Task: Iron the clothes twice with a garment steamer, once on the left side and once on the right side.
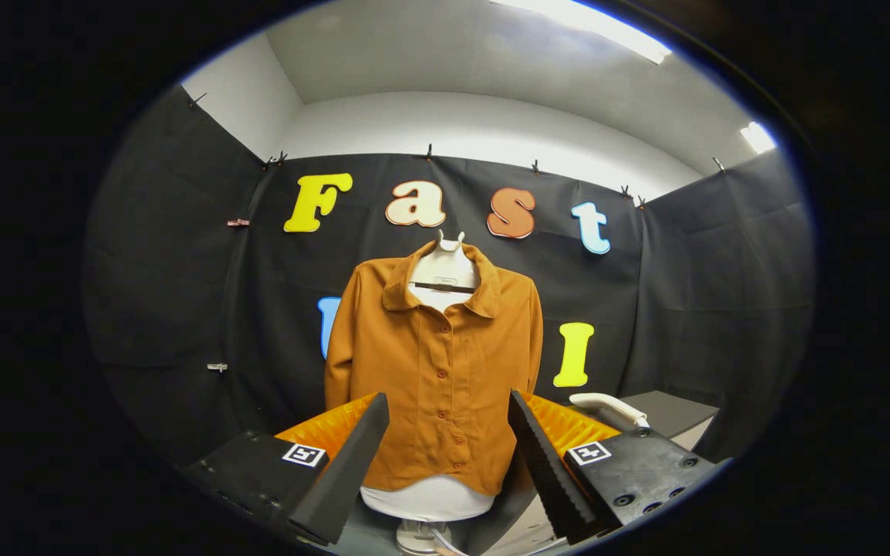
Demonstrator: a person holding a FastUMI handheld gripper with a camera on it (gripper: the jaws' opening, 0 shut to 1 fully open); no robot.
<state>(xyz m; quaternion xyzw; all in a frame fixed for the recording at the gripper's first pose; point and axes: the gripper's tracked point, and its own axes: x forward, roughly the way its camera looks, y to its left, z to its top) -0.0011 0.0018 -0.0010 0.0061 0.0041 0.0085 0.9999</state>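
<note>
Currently, the gripper [449, 463] holds its two black wedge-shaped fingers [344, 471] wide apart, gripping nothing. A rust-orange buttoned cloth shirt [437, 371] hangs upright on a white mannequin torso [429, 498] straight ahead, framed between the fingers. The white curved-handle garment steamer [607, 405] rests beyond the right finger, on a grey bench [677, 413]. Reaching it likely requires swinging rightward. The gripper points level, forward.
</note>
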